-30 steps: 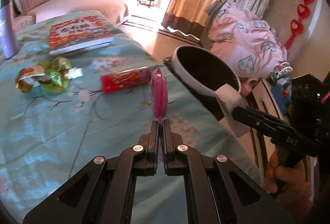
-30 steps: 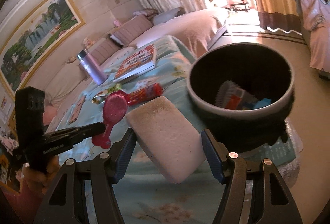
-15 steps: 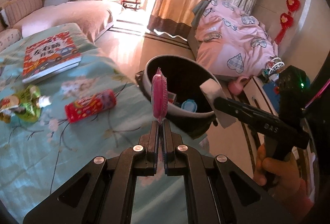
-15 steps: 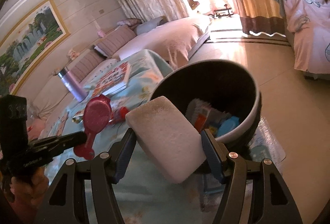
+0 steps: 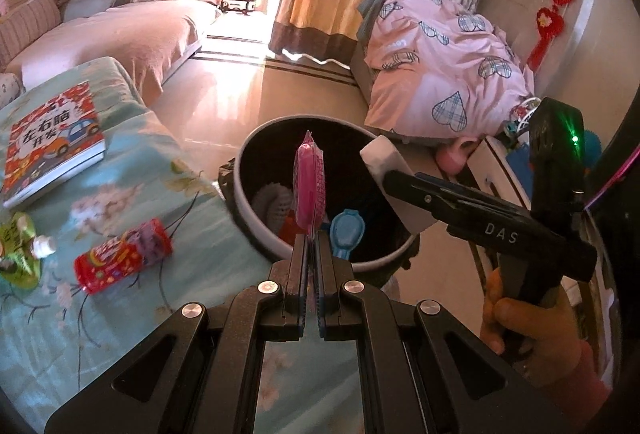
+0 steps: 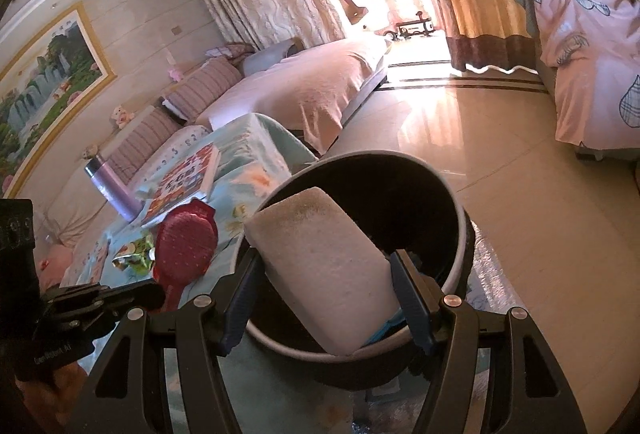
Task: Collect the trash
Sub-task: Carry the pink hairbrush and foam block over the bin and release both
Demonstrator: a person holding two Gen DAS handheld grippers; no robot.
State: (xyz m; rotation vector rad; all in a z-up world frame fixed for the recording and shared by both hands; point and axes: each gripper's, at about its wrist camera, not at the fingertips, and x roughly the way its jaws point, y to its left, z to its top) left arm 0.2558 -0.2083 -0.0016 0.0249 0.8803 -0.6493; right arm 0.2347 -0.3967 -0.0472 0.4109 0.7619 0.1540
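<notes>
Two loads poised over the bin point(image 5: 256, 230): your left gripper point(image 5: 313, 234) pinches the pink packet point(image 5: 309, 186) above its opening, your right gripper point(image 6: 324, 298) clamps the white sponge block point(image 6: 320, 270) over its rim.

Pink packet point(image 5: 309, 186), white sponge point(image 6: 320, 270), red can point(image 5: 122, 261), teal floral tablecloth point(image 5: 168, 162).

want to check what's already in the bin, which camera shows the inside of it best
The left wrist view. It looks down into the trash bin, showing a blue wrapper and a grey mesh piece at the bottom. In the right wrist view the white sponge in the right gripper covers most of the bin's inside.
</notes>
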